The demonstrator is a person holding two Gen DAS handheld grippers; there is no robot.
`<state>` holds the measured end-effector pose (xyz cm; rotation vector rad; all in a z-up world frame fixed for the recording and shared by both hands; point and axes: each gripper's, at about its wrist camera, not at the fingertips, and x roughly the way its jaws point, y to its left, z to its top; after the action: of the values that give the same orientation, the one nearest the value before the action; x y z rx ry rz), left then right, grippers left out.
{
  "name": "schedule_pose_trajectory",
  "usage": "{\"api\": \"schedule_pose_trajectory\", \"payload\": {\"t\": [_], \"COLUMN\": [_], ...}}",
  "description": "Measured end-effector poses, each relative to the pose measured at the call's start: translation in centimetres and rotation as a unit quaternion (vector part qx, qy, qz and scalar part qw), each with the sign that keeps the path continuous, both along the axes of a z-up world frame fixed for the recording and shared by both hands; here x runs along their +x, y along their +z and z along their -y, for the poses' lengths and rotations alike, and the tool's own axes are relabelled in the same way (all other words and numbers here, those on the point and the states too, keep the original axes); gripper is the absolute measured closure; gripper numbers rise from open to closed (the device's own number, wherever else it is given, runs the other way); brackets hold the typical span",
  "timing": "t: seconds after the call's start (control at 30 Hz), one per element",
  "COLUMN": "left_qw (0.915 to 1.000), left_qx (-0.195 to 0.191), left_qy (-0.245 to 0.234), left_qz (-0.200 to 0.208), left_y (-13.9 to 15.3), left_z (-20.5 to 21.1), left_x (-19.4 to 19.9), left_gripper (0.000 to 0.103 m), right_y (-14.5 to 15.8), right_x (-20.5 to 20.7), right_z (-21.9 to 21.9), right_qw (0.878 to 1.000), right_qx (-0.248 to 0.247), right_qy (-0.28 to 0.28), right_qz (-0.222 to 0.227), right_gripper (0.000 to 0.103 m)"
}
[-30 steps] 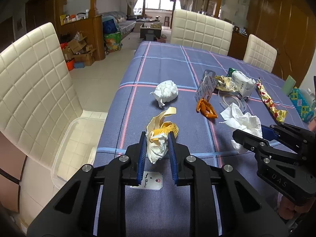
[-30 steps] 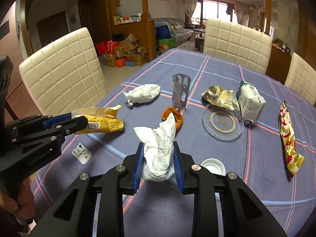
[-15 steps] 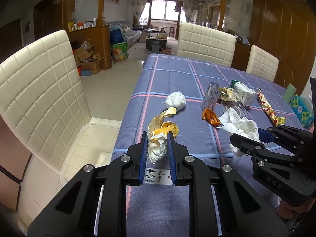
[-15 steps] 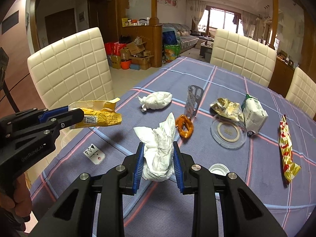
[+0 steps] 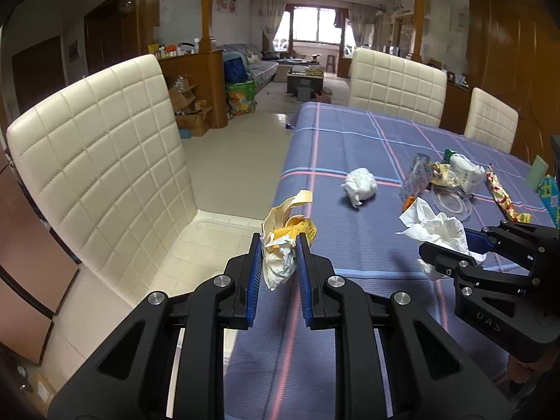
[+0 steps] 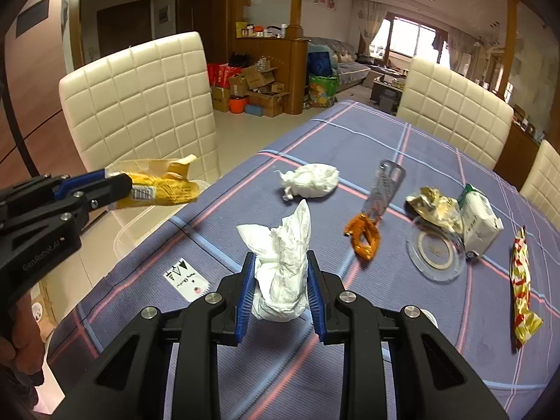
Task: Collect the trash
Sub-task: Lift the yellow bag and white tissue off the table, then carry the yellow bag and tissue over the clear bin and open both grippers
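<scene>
Trash is clamped in both claws above the table's (image 5: 350,147) near edge: left gripper (image 5: 279,245) pinches a yellow wrapper (image 5: 283,245), right gripper (image 6: 280,273) a white tissue (image 6: 283,266). Only the right view shows the wrapper's barcode, the left gripper's "GenRobot.AI" marking and a small card (image 6: 187,277); the left shows "DAS".

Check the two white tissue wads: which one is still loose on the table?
The balled tissue lying on the blue cloth beyond the orange peel; the other tissue is clamped in the right tongs.

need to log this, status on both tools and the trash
Left tool shut on yellow wrapper. Right tool shut on white tissue. Clear bin on chair beside table, path unobstructed. More trash on table.
</scene>
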<state>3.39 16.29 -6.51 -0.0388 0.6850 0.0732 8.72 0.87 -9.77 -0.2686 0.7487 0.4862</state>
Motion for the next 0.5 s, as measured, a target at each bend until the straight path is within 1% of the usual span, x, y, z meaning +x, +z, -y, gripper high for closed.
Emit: {"api": "schedule_pose_trajectory", "payload": {"t": [0.5], "left_qw": [0.9985], "left_qx": [0.024], "left_qy": [0.048], "left_qz": [0.007], "left_y": [-0.4], "left_z": [-3.5], "left_x": [-1.3], "left_gripper": [0.083], "right_y": [0.0], "right_x": [0.0], "right_z": [-5.1], "right_qw": [0.998], "right_qx": [-0.024], "right_qy": [0.053], "right_qz": [0.017], "right_gripper": [0.076]}}
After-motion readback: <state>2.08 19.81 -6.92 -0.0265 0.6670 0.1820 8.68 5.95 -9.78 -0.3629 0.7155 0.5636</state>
